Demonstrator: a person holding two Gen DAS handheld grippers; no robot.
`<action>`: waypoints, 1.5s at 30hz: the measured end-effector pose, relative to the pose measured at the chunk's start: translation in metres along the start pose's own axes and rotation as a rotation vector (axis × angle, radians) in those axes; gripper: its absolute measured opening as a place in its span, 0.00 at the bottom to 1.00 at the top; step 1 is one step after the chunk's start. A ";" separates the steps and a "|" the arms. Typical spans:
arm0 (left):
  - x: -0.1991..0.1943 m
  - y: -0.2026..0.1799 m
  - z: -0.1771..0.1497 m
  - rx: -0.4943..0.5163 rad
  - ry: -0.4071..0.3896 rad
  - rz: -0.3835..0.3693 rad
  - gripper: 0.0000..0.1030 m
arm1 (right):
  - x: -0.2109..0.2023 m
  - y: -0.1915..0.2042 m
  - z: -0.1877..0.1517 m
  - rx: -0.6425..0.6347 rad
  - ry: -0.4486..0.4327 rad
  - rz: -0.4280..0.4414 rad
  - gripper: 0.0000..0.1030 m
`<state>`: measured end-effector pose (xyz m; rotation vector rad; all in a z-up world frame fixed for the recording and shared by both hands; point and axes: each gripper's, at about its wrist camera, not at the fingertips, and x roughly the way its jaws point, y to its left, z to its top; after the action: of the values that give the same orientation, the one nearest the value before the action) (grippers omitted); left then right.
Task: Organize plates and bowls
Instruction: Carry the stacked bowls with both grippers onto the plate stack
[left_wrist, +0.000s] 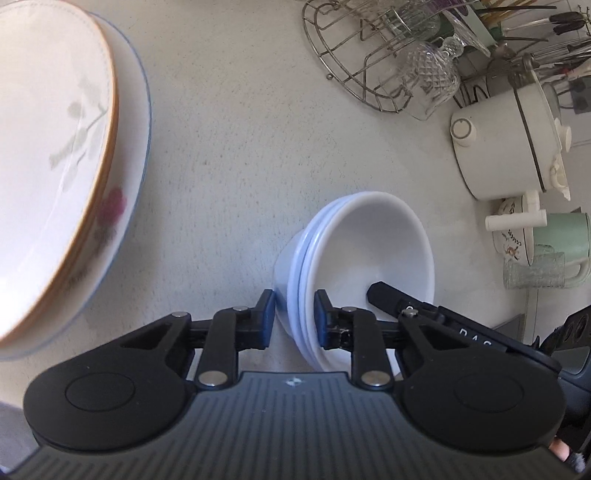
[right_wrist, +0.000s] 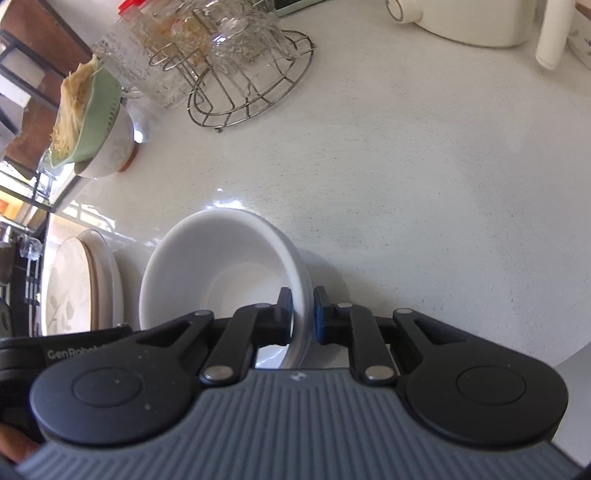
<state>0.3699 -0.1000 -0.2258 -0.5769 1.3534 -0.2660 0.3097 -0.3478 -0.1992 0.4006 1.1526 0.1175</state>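
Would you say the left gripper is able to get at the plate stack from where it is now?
Probably not straight away: the left gripper straddles the rim of the nested white bowls, so it would have to let go first. Beyond that, bare counter lies between it and the plate stack.

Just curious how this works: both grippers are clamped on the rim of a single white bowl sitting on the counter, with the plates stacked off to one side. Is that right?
Nearly. It is not one bowl: the left wrist view shows a stack of white bowls nested together, their rims layered between the left gripper fingers. The right gripper pinches the rim too, and the plates are stacked off to one side.
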 end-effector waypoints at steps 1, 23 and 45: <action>-0.001 0.001 0.002 0.004 0.007 -0.002 0.23 | -0.001 0.002 0.000 0.004 0.003 -0.004 0.14; -0.082 -0.008 0.019 0.152 0.009 -0.047 0.25 | -0.061 0.052 0.007 0.018 -0.016 0.006 0.15; -0.193 0.059 0.008 0.068 -0.177 -0.057 0.25 | -0.073 0.159 0.010 -0.190 0.010 0.104 0.15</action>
<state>0.3286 0.0471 -0.0945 -0.5693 1.1543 -0.2991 0.3072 -0.2254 -0.0740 0.2915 1.1194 0.3180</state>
